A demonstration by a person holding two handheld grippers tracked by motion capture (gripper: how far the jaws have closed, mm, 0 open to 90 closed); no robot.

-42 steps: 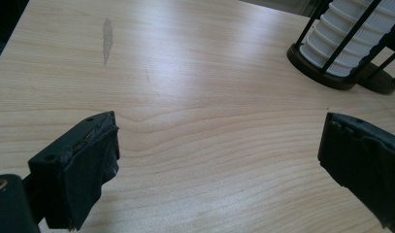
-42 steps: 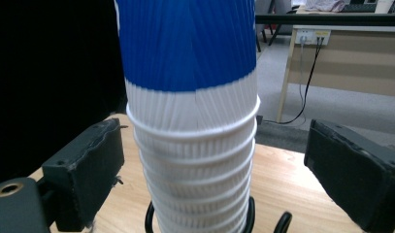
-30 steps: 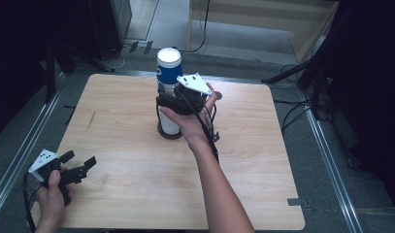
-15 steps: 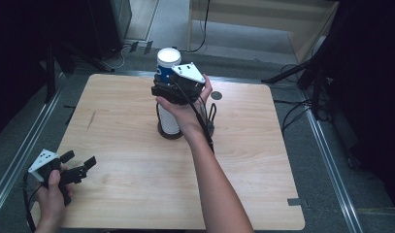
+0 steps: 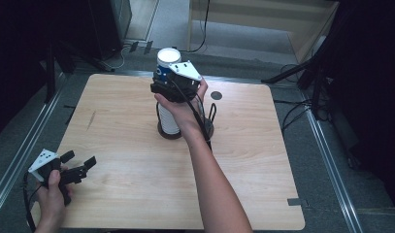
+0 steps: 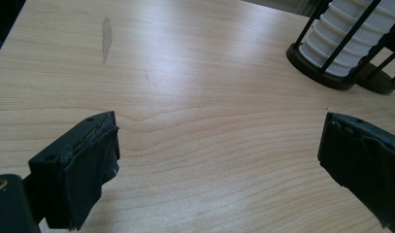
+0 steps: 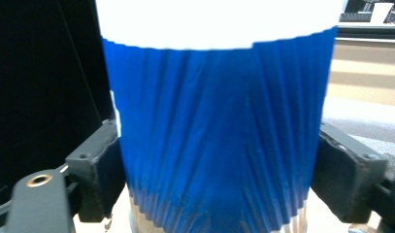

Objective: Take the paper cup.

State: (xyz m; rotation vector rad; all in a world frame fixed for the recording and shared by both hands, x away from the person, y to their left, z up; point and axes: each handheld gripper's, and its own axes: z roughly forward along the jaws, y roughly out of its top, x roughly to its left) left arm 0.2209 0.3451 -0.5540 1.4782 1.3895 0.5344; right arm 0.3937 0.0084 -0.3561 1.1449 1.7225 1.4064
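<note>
A blue paper cup (image 5: 165, 68) with a white rim tops a stack of white ribbed cups (image 5: 169, 121) in a black wire holder (image 5: 172, 134) at the table's middle back. My right gripper (image 5: 162, 87) is shut on the blue cup (image 7: 219, 121), one black pad pressed on each side. At the table's front left corner my left gripper (image 5: 81, 165) is held open over bare wood. Between its jaws (image 6: 224, 165) there is nothing; the cup stack (image 6: 345, 39) stands far off at its upper right.
The wooden table (image 5: 263, 170) has free room on all sides of the holder. A second black wire stand (image 5: 210, 119) sits just right of the stack, and a dark round spot (image 5: 216, 95) lies behind it. Metal rails and cables run along the floor.
My right gripper has climbed from the middle of the stack to the blue cup at its top. The left gripper has stayed in place.
</note>
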